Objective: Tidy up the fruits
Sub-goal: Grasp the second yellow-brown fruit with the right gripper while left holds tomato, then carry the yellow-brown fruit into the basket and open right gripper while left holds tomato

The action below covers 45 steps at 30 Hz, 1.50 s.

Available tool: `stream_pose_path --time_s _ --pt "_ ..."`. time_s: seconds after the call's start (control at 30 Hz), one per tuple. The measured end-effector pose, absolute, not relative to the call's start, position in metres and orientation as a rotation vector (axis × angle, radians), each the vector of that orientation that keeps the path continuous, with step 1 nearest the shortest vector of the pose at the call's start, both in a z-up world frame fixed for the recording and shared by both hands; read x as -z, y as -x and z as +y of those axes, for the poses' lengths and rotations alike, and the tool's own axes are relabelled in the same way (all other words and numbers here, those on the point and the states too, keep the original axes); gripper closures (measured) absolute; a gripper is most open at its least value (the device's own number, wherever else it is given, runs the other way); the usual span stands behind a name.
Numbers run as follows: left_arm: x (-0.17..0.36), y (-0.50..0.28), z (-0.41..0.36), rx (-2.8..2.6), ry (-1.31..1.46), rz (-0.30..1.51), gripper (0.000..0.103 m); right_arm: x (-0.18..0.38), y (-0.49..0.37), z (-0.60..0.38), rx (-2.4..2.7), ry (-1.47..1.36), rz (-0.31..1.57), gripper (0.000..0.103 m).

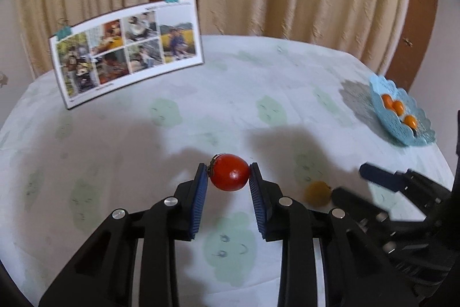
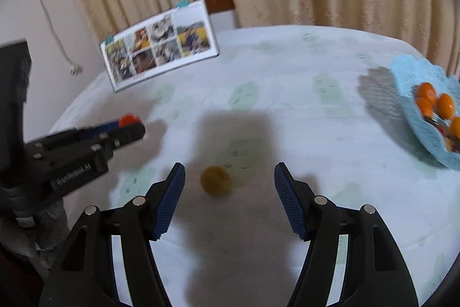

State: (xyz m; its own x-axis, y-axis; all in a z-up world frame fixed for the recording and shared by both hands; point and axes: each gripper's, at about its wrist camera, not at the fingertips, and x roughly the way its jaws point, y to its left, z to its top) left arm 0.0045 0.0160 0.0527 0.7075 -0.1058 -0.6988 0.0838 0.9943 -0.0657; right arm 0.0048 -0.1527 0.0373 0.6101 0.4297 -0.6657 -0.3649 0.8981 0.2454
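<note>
My left gripper [image 1: 229, 170] is shut on a red cherry tomato [image 1: 229, 172], held just above the tablecloth; the right wrist view shows that gripper [image 2: 130, 124] at the left with the tomato [image 2: 128, 120] at its tip. A yellow-brown round fruit [image 2: 215, 180] lies on the cloth between the spread blue pads of my right gripper [image 2: 227, 173], which is open and not touching it. In the left wrist view this fruit [image 1: 317, 192] lies to the right of the tomato, with the right gripper [image 1: 349, 181] beside it. A blue lace bowl [image 2: 411, 94] at the right holds several orange fruits [image 2: 445, 105].
A white tablecloth with pale green prints [image 1: 230, 94] covers the table. A standing photo card [image 1: 126, 48] with teal clips is at the back left. Beige curtains hang behind; the blue bowl [image 1: 382, 105] sits near the right table edge.
</note>
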Motion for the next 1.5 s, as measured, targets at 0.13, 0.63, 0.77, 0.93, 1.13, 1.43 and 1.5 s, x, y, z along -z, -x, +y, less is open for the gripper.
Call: stream_pose_path --time_s 0.13,0.63,0.77,0.93,1.13,1.43,1.5 --pt "-0.054 -0.002 0.024 0.094 0.039 0.772 0.073 -0.029 -0.015 -0.134 -0.479 -0.047 0.844 0.048" --pt "-0.048 -0.002 0.017 0.105 0.026 0.786 0.073 -0.021 -0.022 -0.135 -0.45 -0.043 0.867 0.076" --pt "-0.046 -0.002 0.015 0.107 0.019 0.79 0.073 -0.033 -0.018 -0.156 -0.419 -0.089 0.822 0.076" --pt "-0.046 -0.002 0.012 0.11 0.009 0.792 0.073 -0.056 -0.015 -0.203 -0.33 -0.166 0.737 0.077" --pt "-0.047 -0.001 0.004 0.115 -0.013 0.791 0.073 -0.071 -0.013 -0.259 -0.216 -0.248 0.668 0.077" --pt "-0.056 0.001 -0.021 0.136 -0.059 0.774 0.073 -0.079 -0.01 -0.335 -0.053 -0.332 0.592 0.077" --pt "-0.058 0.001 -0.029 0.146 -0.072 0.77 0.073 -0.077 -0.01 -0.348 -0.02 -0.345 0.582 0.077"
